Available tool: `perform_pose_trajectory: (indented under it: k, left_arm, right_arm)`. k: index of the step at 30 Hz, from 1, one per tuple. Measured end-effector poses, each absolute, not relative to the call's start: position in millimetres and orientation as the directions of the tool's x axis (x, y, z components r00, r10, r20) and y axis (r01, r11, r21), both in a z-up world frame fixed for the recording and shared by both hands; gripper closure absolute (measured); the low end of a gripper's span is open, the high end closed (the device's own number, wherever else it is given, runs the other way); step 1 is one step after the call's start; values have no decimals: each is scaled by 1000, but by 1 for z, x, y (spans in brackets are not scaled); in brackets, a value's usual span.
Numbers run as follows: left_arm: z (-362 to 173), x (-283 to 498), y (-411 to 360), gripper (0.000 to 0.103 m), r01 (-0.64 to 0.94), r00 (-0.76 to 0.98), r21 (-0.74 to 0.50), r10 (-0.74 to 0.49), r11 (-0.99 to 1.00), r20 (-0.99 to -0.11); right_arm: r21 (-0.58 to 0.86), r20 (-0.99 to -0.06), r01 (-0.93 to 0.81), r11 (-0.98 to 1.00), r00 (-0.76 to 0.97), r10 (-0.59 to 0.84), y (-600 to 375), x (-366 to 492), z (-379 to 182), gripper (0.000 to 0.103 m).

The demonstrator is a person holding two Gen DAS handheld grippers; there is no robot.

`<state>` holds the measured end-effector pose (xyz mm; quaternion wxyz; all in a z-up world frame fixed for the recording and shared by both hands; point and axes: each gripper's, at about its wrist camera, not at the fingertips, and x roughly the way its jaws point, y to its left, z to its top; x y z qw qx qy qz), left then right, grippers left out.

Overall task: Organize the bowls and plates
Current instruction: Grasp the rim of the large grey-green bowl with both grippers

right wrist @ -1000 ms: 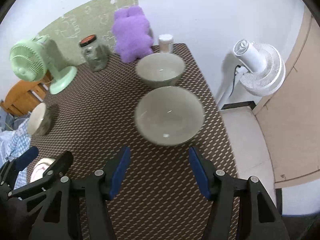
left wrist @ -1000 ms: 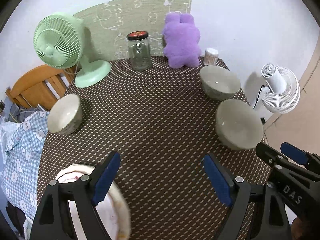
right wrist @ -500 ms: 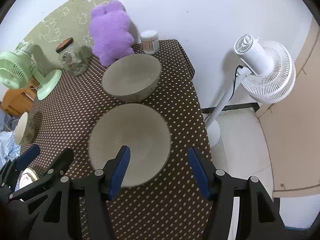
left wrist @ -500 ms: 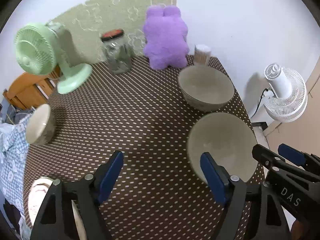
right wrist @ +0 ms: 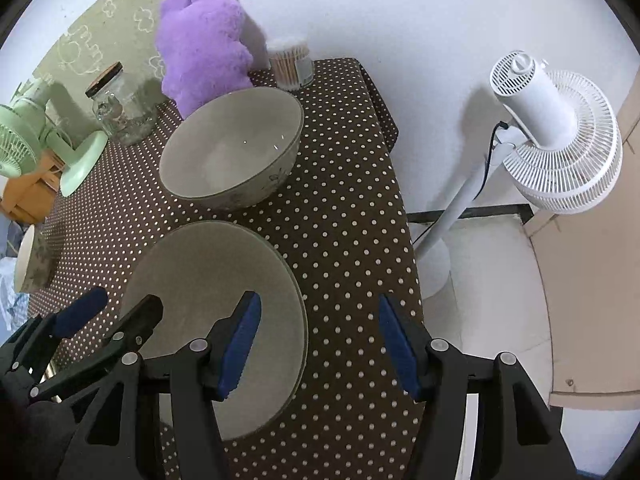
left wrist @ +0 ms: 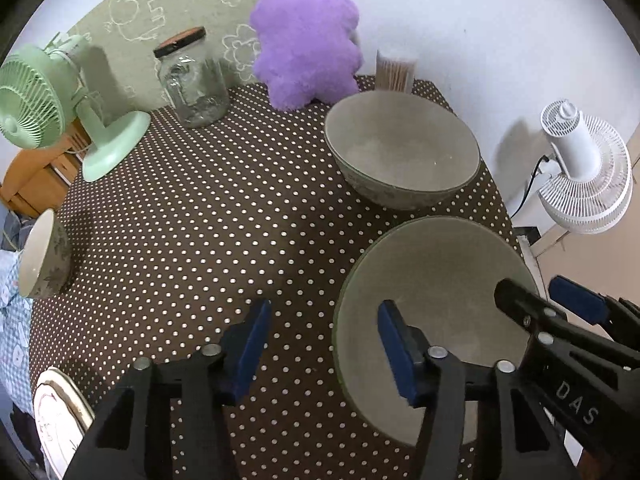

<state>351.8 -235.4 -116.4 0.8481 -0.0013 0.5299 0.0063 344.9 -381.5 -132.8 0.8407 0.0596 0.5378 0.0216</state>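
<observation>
A large grey-green bowl [left wrist: 440, 272] [right wrist: 208, 272] sits near the right edge of the dotted brown table [left wrist: 224, 208]. My left gripper [left wrist: 324, 344] straddles its left rim, one blue pad outside and one inside; its jaws are closing, and no pad touches the rim. My right gripper [right wrist: 318, 340] straddles the right rim the same way, also closing without contact. Each gripper shows in the other's view: the right gripper [left wrist: 548, 300], the left gripper [right wrist: 116, 308]. A second large bowl [left wrist: 400, 152] stands just behind. A small bowl [left wrist: 40, 256] and a plate [left wrist: 56, 420] lie at the left.
Along the back stand a green desk fan [left wrist: 36, 96], a glass jar [left wrist: 192, 84], a purple plush toy [left wrist: 304, 36] and a tub of swabs [left wrist: 394, 72]. A white floor fan [right wrist: 556, 132] stands off the table's right edge.
Both grippers came forward and down to the near bowl, which now fills the lower part of each view. The left jaws narrowed a lot, the right jaws slightly.
</observation>
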Motion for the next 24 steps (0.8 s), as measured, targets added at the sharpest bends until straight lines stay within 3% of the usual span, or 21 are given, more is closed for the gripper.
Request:
perform_pose_trajectory:
  k: [8, 10, 13, 24]
  left_arm:
    - [-129, 353, -242, 75, -6, 417, 13, 14, 1000, -909]
    - [-129, 352, -244, 80, -9, 414, 6, 9, 1000, -910]
    - [-129, 353, -241, 88, -10, 402, -22, -16, 1000, -915]
    - [-118, 332, -235, 89, 19, 409, -37, -42, 999, -912]
  right_arm:
    - [153, -899, 13, 988, 416, 134, -378, 349, -146, 73]
    - [154, -897, -12, 988, 418, 145, -373, 348, -147, 86]
    - [160, -895, -26, 987, 418, 156, -369, 348, -145, 88]
    - [147, -896, -9, 989, 423, 137, -363, 327, -134, 88]
